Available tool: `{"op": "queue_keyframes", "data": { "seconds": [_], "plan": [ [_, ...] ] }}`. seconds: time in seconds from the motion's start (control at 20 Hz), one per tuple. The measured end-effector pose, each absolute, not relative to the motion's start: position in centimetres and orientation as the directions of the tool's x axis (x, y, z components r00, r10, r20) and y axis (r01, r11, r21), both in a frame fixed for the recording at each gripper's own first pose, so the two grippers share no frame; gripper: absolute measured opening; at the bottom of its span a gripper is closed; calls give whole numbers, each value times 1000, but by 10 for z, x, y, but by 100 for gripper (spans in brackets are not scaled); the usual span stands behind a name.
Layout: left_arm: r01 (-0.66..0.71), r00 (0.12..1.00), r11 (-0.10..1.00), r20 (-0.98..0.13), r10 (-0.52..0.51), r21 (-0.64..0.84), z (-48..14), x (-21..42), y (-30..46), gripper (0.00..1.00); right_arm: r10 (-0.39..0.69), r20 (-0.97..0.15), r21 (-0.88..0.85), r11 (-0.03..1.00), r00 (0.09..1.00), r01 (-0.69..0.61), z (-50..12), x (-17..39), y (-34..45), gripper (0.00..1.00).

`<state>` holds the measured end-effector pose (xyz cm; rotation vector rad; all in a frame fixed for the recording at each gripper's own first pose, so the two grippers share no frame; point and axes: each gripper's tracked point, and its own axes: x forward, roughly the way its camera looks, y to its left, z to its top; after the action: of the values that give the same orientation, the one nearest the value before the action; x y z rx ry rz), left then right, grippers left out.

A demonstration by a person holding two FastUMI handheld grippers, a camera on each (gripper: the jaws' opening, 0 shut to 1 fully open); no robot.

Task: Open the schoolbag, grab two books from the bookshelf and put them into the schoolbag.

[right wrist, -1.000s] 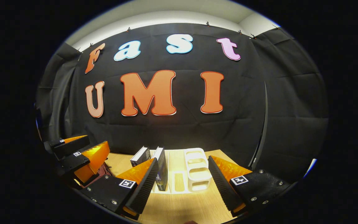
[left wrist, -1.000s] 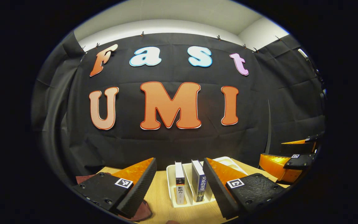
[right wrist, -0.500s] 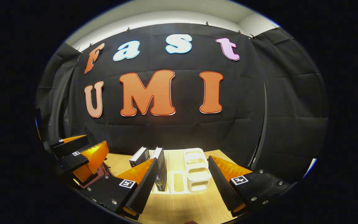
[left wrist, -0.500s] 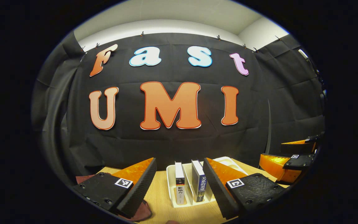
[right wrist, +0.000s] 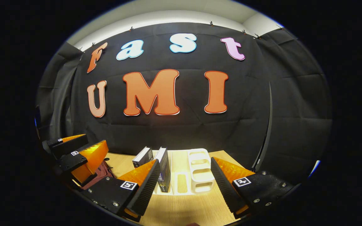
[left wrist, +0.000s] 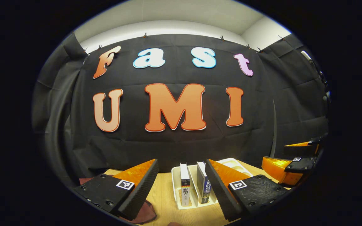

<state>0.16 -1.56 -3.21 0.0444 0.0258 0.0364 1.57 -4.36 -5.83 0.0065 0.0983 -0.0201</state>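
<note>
Both claws stand with their fingers apart and hold nothing: the left gripper (left wrist: 181, 185) hangs above the wooden table (left wrist: 165, 201), and the right gripper (right wrist: 184, 185) hangs at its right, pointing the same way. Ahead of the left gripper, between its fingers, two books (left wrist: 194, 187) stand upright in the white bookshelf (left wrist: 176, 188); the dark red schoolbag (left wrist: 145, 213) lies under its left finger. Judging from this, the bag comes first: lower the left gripper onto it, find the zip or flap, and keep the other claw ready to steady the cloth. Since half a second ago the left view has shifted slightly, so the shelf sits a little to the right; otherwise nothing has moved.
</note>
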Motion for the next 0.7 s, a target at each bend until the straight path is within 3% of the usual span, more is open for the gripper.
{"op": "queue_keyframes", "data": {
  "seconds": [0.7],
  "plan": [
    [-50,998,997,-25,52,65,-34,-8,-13,94,-1,-103,0,1000,995,1,-62,11,-38,95]
  ]
}}
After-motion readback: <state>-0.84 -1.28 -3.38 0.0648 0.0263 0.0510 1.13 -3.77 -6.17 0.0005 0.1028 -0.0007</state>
